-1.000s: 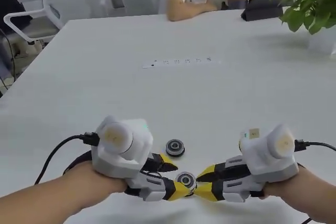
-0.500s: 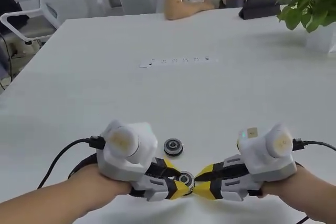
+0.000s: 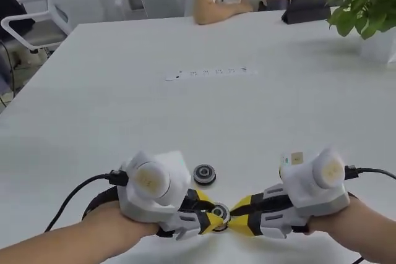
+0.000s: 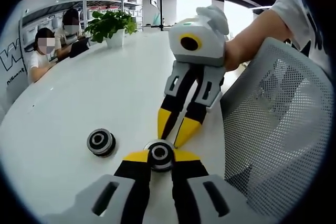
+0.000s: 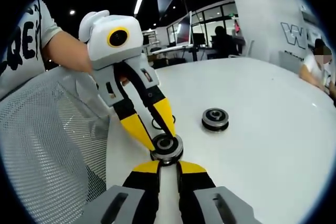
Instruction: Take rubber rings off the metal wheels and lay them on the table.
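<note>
Metal wheel clamped in left tongs; closed right tongs touch it.

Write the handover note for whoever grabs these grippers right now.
Left gripper: shut on the held wheel, at the near edge of the table.
Right gripper: jaws nearly together, tips at that wheel's rim; can't tell whether it has the rubber ring.
Second wheel: lies on the table just beyond, untouched.
Done: nothing yet; both wheels appear to have their rings on.
Left: pull both rings, lay them on the table.
</note>
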`<state>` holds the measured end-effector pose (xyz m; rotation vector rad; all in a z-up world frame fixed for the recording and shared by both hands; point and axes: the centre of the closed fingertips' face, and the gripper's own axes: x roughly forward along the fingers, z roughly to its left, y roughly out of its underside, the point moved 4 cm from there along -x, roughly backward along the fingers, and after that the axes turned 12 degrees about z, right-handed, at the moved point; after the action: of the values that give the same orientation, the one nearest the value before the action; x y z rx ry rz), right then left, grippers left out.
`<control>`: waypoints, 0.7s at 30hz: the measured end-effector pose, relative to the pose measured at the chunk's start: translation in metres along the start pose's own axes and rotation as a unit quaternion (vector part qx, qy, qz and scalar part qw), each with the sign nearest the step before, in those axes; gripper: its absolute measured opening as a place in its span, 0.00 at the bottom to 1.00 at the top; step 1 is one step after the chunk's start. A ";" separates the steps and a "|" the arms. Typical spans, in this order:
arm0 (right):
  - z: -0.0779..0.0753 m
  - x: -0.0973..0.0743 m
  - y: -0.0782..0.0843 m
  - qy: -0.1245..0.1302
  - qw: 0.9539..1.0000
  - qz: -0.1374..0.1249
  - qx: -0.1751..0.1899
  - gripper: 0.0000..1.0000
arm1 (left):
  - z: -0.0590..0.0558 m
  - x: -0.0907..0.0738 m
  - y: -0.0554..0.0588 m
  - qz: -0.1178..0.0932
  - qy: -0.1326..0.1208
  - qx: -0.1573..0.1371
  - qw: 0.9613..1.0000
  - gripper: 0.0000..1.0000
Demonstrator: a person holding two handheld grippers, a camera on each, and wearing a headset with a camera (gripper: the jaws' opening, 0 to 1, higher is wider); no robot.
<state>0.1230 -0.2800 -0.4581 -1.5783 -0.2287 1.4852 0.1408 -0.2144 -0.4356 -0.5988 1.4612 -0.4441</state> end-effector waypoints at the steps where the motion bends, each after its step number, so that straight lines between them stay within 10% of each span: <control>1: 0.000 0.000 0.000 0.000 1.000 0.001 0.000 0.09 | 0.001 0.000 0.000 0.000 -0.001 -0.002 1.000 0.08; 16: -0.001 0.000 0.002 -0.002 0.999 0.007 0.035 0.00 | -0.002 -0.001 -0.001 -0.007 -0.020 -0.001 1.000 0.07; 21: -0.002 0.000 0.003 -0.013 0.995 -0.004 0.100 0.00 | -0.003 -0.001 -0.001 -0.004 -0.026 -0.002 1.000 0.07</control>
<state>0.1236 -0.2828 -0.4609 -1.3963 -0.0971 1.4762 0.1381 -0.2149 -0.4345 -0.6155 1.4119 -0.4284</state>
